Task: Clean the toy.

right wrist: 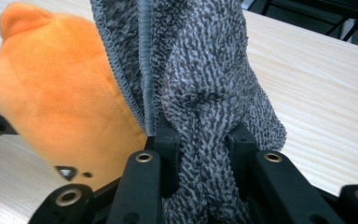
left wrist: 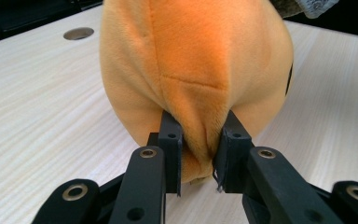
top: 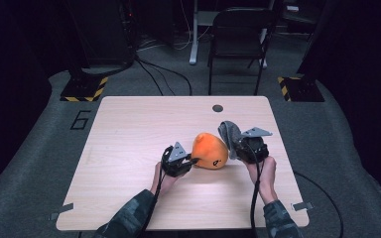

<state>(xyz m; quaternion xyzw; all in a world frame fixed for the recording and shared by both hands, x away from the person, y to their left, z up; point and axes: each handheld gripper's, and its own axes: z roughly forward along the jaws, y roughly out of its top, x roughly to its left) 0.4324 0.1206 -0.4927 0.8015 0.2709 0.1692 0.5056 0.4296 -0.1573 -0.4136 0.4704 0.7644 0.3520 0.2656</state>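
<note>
Basically: rounded orange plush toy (top: 210,150) sits centre-right of the high view on the pale wooden table (top: 129,148). Left gripper (top: 191,161) is pinched on a fold of its fur; right gripper (top: 235,144) is clamped on a bunched grey knitted terry cloth (top: 229,133). Both look light, soft and squashy, non-fragile. Fur may slip, so I'd grab a seam or thick fold.

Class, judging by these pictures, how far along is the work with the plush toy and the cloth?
Done: left gripper pinches the orange plush; right gripper grips the grey cloth. In hand: cloth raised beside the plush. Left: probably bringing the cloth onto it.
</note>
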